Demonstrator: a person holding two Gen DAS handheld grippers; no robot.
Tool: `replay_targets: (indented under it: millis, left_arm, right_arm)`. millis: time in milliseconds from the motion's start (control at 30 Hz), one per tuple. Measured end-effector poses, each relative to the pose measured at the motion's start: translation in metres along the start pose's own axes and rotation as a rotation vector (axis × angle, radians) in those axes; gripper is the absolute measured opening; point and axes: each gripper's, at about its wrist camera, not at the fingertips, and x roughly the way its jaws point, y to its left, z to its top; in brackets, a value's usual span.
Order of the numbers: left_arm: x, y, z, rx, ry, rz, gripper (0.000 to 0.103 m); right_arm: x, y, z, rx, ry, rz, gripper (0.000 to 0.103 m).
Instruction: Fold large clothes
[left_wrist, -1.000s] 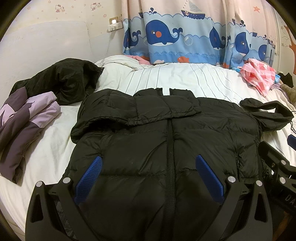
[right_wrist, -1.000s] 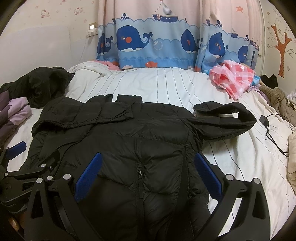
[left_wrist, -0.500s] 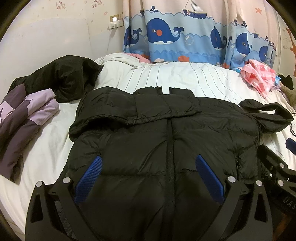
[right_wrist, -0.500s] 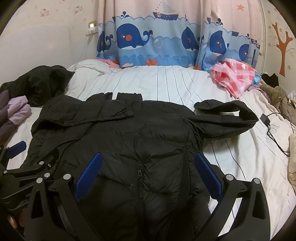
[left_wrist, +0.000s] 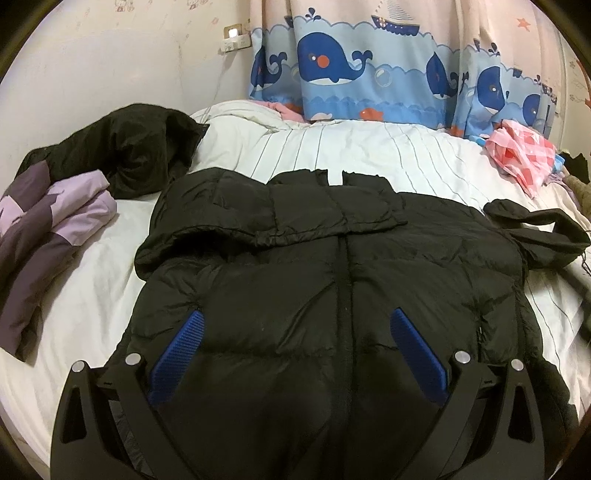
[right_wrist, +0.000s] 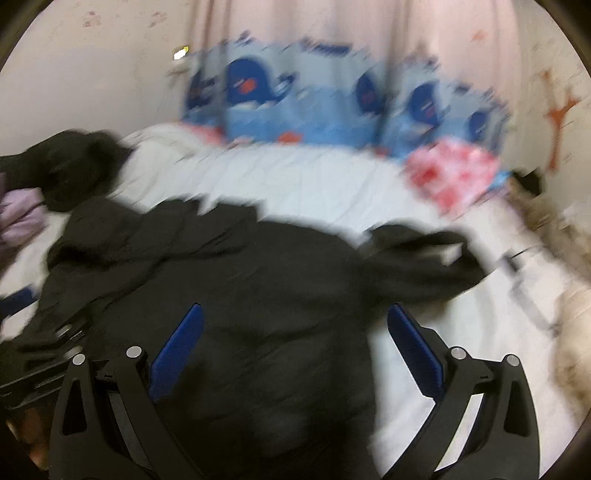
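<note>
1. Black puffer jacket (left_wrist: 332, 295) lies spread front-up across the white striped bedsheet (left_wrist: 406, 155), zipper running down its middle, collar toward the curtain
2. One sleeve is folded across the chest just below the collar; the other sleeve (left_wrist: 543, 236) lies out to the side on the sheet
3. Left gripper (left_wrist: 295, 336) hangs over the lower front of the jacket with its blue pads (left_wrist: 177, 354) spread wide apart, nothing held between them
4. Right gripper (right_wrist: 295, 332) is likewise wide open and empty, over the jacket's lower right part; its view is heavily motion-blurred, so fine detail there cannot be made out
5. In the right wrist view the left gripper's body shows at the left edge, beside the jacket's hem
6. A second dark garment (left_wrist: 133, 151) sits heaped at the far left of the bed, touching a purple and lilac garment (left_wrist: 48, 221) lying beside it
7. A pink checked cloth (left_wrist: 524, 158) is bunched at the far right, near the whale-print curtain (left_wrist: 369, 74) that hangs behind the bed
8. A wall socket (left_wrist: 236, 37) with a small light is beside the curtain
</note>
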Motion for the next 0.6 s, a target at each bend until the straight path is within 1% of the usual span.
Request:
replay_targets:
  millis: [33,100,133,167,200,300,333,367,400,467,533,567,600]
  left_arm:
    - [0.001,0.001,0.001,-0.007,0.006,-0.006,0.097]
    - [0.003,0.005,0.002,-0.024,0.014,-0.023,0.097]
    - [0.003,0.006,0.003,-0.032,0.015,-0.029,0.097]
    - [0.002,0.007,0.004,-0.035,0.013,-0.032,0.097]
    - [0.002,0.007,0.004,-0.035,0.011,-0.032,0.097]
    - [0.007,0.004,0.004,-0.027,0.020,-0.028,0.097]
    - [0.008,0.002,0.003,-0.025,0.024,-0.028,0.097]
    - [0.010,0.001,0.003,-0.021,0.028,-0.027,0.097]
    - [0.011,0.000,0.002,-0.016,0.030,-0.026,0.097]
    - [0.013,-0.003,0.002,-0.007,0.034,-0.023,0.097]
    - [0.014,-0.004,0.002,-0.003,0.036,-0.023,0.097]
    - [0.015,-0.004,0.002,0.001,0.037,-0.024,0.097]
    - [0.016,-0.005,0.002,0.004,0.040,-0.025,0.097]
  right_arm:
    - [0.006,-0.029,0.012,0.039,-0.004,-0.045,0.096]
    - [0.020,-0.061,0.024,0.067,0.034,-0.089,0.096]
    - [0.034,-0.077,0.033,0.045,0.079,-0.115,0.096]
    - [0.051,-0.087,0.042,-0.011,0.124,-0.140,0.096]
    - [0.065,-0.092,0.048,-0.069,0.155,-0.145,0.096]
    - [0.113,-0.089,0.056,-0.267,0.271,-0.165,0.096]
    - [0.139,-0.085,0.057,-0.348,0.319,-0.182,0.096]
    - [0.166,-0.080,0.047,-0.394,0.382,-0.182,0.096]
    - [0.186,-0.075,0.044,-0.441,0.416,-0.187,0.096]
    - [0.228,-0.070,0.043,-0.496,0.455,-0.217,0.096]
    - [0.259,-0.068,0.043,-0.516,0.493,-0.232,0.096]
    - [0.276,-0.065,0.038,-0.552,0.530,-0.256,0.096]
    - [0.299,-0.067,0.027,-0.613,0.576,-0.303,0.096]
